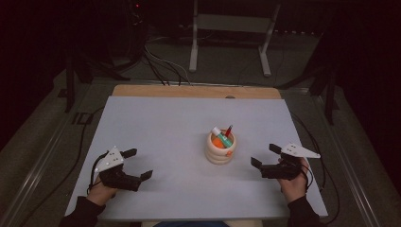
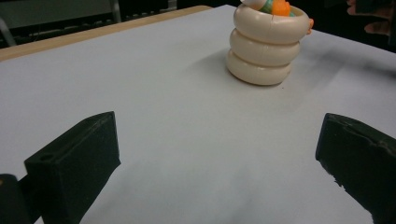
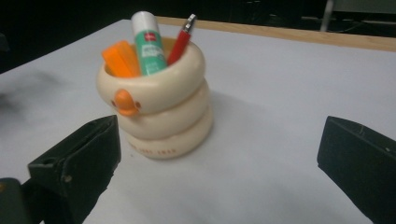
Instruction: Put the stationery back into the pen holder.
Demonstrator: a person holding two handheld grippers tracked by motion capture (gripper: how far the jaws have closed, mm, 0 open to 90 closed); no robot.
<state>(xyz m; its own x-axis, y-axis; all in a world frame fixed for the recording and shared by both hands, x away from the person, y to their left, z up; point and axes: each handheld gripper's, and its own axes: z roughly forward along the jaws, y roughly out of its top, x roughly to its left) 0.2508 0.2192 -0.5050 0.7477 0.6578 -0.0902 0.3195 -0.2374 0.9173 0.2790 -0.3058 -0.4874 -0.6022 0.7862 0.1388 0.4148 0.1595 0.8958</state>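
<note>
Near the middle of the white table [image 1: 156, 132], slightly toward the person's right, a cream holder [image 1: 220, 150] shaped like three stacked rings is seen standing upright. An orange beak-like knob [image 3: 126, 102] is carried on its top ring, on the side turned to the right gripper view. Three things are held inside it: a green glue stick [image 3: 148, 44] with a white cap, a red pen [image 3: 181, 41] leaning toward the rim, and an orange item [image 3: 121, 58] that may be a marker, though its shape is not clearly made out.

The right gripper [image 1: 265, 156] is held just beside the holder on its right, apart from it, with its jaws spread wide and nothing between them. The left gripper [image 1: 137, 164] is held farther off on the holder's left, near the table's front edge, its jaws likewise spread wide and empty. Each is gripped by a hand in a dark sleeve. Beyond the table's wooden far edge, cables and a grey stand [image 1: 231, 23] are seen on the floor.
</note>
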